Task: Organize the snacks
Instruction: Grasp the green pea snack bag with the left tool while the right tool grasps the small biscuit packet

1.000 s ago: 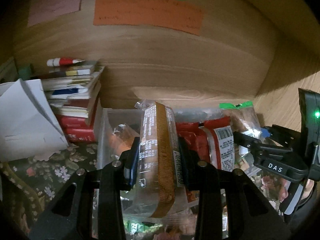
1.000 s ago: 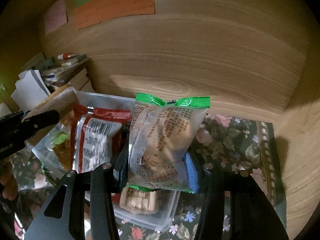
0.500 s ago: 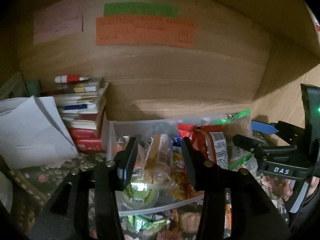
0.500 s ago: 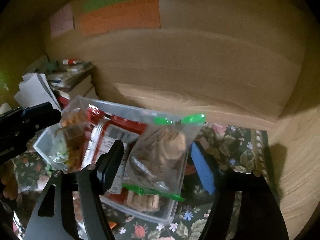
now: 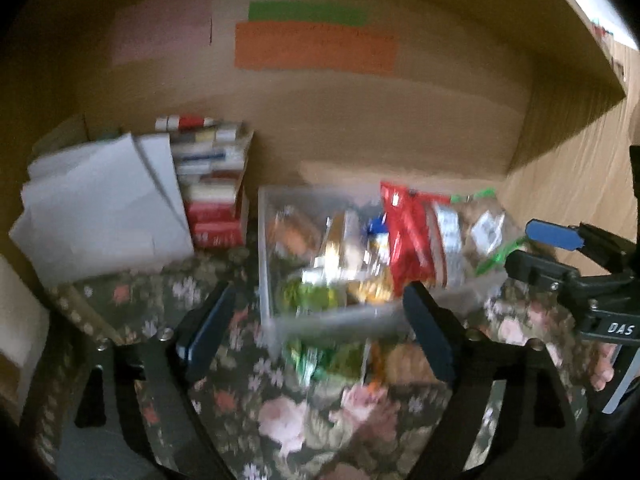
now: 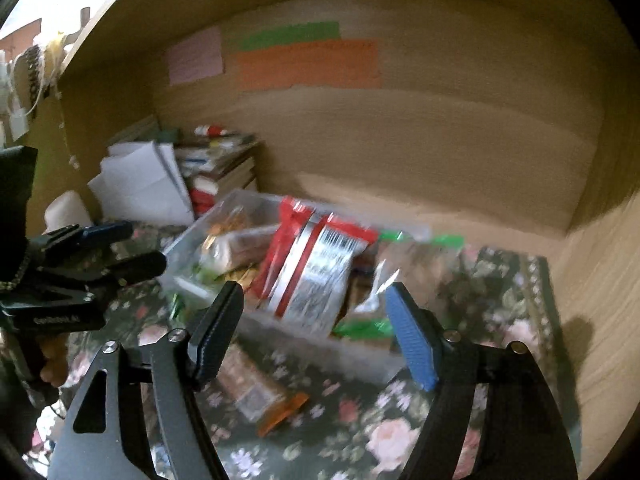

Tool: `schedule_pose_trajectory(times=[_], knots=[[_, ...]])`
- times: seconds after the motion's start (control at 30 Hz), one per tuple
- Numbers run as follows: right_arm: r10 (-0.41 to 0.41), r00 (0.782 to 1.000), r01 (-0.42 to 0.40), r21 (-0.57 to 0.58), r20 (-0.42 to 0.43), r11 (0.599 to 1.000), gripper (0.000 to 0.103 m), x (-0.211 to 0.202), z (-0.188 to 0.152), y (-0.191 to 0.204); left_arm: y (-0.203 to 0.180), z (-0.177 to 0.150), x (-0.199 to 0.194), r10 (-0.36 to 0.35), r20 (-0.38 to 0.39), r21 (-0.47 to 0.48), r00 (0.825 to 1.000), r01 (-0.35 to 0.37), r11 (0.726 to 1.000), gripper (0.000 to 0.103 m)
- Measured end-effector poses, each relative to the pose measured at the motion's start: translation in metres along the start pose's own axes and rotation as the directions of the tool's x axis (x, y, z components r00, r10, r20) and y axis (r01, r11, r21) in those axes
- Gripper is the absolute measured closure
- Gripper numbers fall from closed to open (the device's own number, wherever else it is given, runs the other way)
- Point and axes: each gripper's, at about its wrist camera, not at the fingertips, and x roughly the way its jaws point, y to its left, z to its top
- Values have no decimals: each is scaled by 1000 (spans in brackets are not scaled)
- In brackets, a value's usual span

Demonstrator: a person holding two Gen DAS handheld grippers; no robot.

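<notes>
A clear plastic bin [image 5: 268, 264] [image 6: 188, 236] stands on the floral cloth, filled with snack packs. A red snack pack [image 5: 412, 236] [image 6: 316, 268] stands upright in it. A clear pack with green ends [image 5: 486, 240] [image 6: 400, 276] leans at its right end. My left gripper [image 5: 318, 336] is open and empty, in front of the bin. My right gripper [image 6: 314, 336] is open and empty, also in front of the bin. Both views are blurred.
A stack of books [image 5: 212, 184] and white paper [image 5: 104, 208] lie left of the bin. Loose snack packs [image 5: 320, 360] [image 6: 256, 388] lie on the cloth in front of the bin. Wooden walls close the back and right. Coloured notes [image 5: 316, 48] hang on the back wall.
Both grippers let go of their packs into the bin, opened wide and drew back from it. The brown-edged pack and the green-ended pack now sit in the bin.
</notes>
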Motion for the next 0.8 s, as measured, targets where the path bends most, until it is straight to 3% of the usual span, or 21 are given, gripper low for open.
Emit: schedule_pose_trajectory(times=[0.2, 0.4, 0.67, 0.73, 0.8], knots=[[42, 995, -41, 13, -86, 999, 32, 16, -31, 9, 4, -34, 23, -8, -99, -9, 995, 7, 1000, 17], [74, 982, -77, -7, -173, 997, 32, 33, -49, 22, 7, -46, 50, -35, -174, -54, 984, 26, 998, 17], [106, 957, -120, -37, -272, 992, 33, 68, -55, 35, 7, -47, 77, -82, -210, -85, 974, 65, 994, 34], [102, 954, -120, -47, -282, 992, 33, 71, -55, 38, 5, -48, 83, -81, -221, -74, 972, 66, 995, 46], [105, 951, -125, -52, -292, 991, 36, 76, -55, 40, 3, -50, 86, -87, -237, -85, 968, 68, 994, 49]])
